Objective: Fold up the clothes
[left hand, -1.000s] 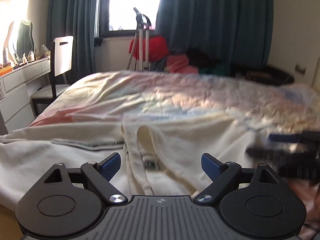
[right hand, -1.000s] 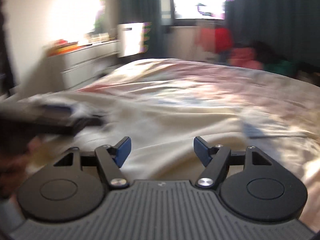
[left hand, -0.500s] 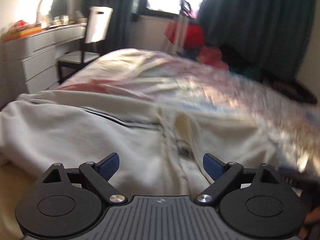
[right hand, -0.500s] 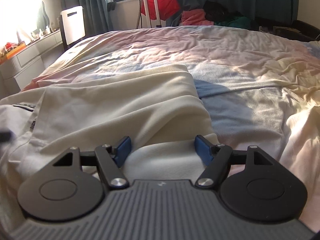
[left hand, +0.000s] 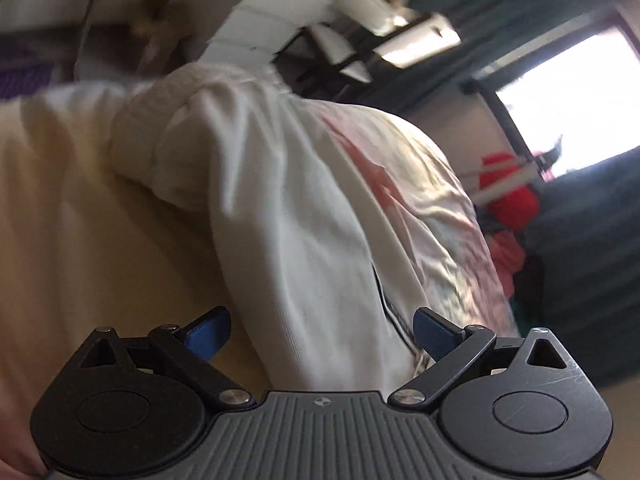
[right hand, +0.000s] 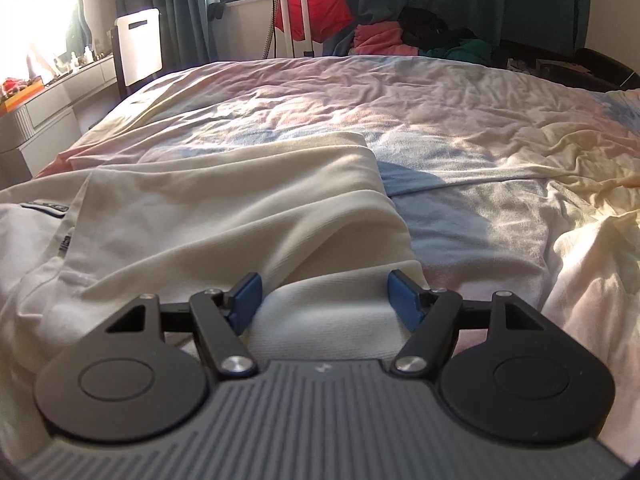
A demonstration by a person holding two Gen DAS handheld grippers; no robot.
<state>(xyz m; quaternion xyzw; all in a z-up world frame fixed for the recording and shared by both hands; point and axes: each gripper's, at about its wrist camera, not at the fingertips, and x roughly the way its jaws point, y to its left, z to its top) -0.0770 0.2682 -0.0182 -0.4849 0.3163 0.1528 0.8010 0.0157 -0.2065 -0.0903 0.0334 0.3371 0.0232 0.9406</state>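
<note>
A cream-white garment (right hand: pixel 224 216) lies spread on the bed, one side folded over itself. My right gripper (right hand: pixel 326 300) is open, low over the garment's near right edge, with cloth between the jaws but not clamped. In the left wrist view the picture is rolled to one side and blurred; the garment (left hand: pixel 304 216) runs away from my open left gripper (left hand: pixel 322 330), its dark-striped hem (left hand: pixel 394 314) by the right fingertip. The left jaws hold nothing.
The bed (right hand: pixel 460 120) has a pastel crumpled cover. A white dresser (right hand: pixel 52 108) and white-backed chair (right hand: pixel 140 46) stand at the left. A red bag on a stand (right hand: pixel 316 12), piled clothes (right hand: pixel 380 38) and dark curtains lie beyond the bed.
My left gripper has rolled sharply sideways and swung to the garment's left end. My right gripper has barely moved and stays open over the folded edge.
</note>
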